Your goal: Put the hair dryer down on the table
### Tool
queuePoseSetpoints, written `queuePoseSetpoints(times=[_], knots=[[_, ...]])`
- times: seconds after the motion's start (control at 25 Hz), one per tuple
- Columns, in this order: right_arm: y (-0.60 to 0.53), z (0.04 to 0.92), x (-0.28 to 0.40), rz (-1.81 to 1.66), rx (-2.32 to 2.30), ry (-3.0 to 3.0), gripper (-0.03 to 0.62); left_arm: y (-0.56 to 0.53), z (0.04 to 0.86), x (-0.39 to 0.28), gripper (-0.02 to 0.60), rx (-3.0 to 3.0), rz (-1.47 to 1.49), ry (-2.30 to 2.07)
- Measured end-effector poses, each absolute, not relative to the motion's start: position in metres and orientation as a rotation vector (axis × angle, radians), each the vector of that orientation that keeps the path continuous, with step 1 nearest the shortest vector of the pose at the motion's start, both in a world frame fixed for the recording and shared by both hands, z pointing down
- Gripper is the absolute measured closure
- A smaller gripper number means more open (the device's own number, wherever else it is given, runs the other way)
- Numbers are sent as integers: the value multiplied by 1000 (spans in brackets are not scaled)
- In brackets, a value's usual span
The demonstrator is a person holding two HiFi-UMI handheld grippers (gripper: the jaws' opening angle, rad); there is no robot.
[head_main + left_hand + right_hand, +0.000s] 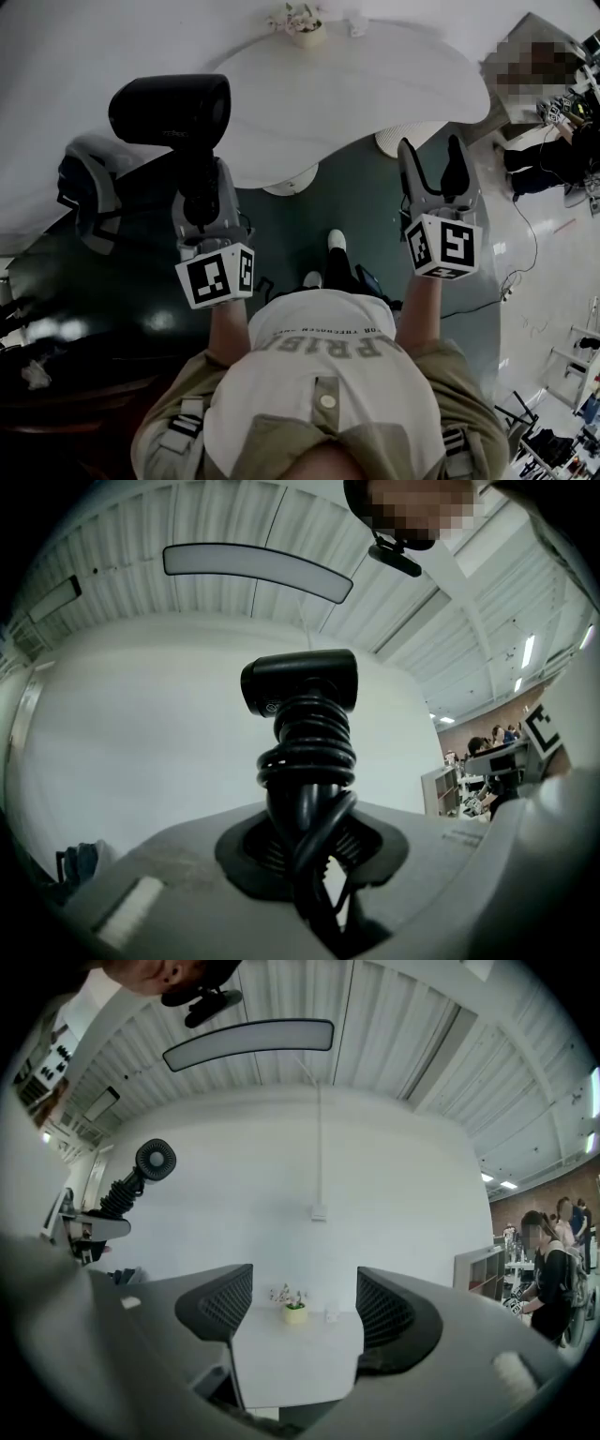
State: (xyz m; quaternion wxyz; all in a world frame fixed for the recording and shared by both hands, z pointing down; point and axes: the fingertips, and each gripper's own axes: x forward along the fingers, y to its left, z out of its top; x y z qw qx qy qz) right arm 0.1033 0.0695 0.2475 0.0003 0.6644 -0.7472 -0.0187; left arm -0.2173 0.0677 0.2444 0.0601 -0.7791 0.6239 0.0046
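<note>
A black hair dryer (169, 108) stands upright in my left gripper (200, 183), which is shut on its handle; the cord is wound round that handle (307, 752). The dryer's head (300, 682) rises above the jaws in the left gripper view. The dryer hangs in the air at the left edge of the white table (375, 84). My right gripper (433, 159) is open with nothing between its fingers, pointing level at the table (300, 1354). The right gripper view also catches the hair dryer (155, 1160) off to the left.
A small potted plant (305, 23) stands at the table's far edge by the white wall. A grey and black chair (89, 187) sits to the left. Round table bases (291, 180) stand on the dark floor. A person (548, 1260) stands far right.
</note>
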Motion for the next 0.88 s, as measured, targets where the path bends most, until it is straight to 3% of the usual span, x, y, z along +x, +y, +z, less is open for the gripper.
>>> queuePoseSetpoints(times=[0.88], knots=[[-36,226,179,-116,1984,-2468,258,-11,225,-137,489,-2258,40,1950]])
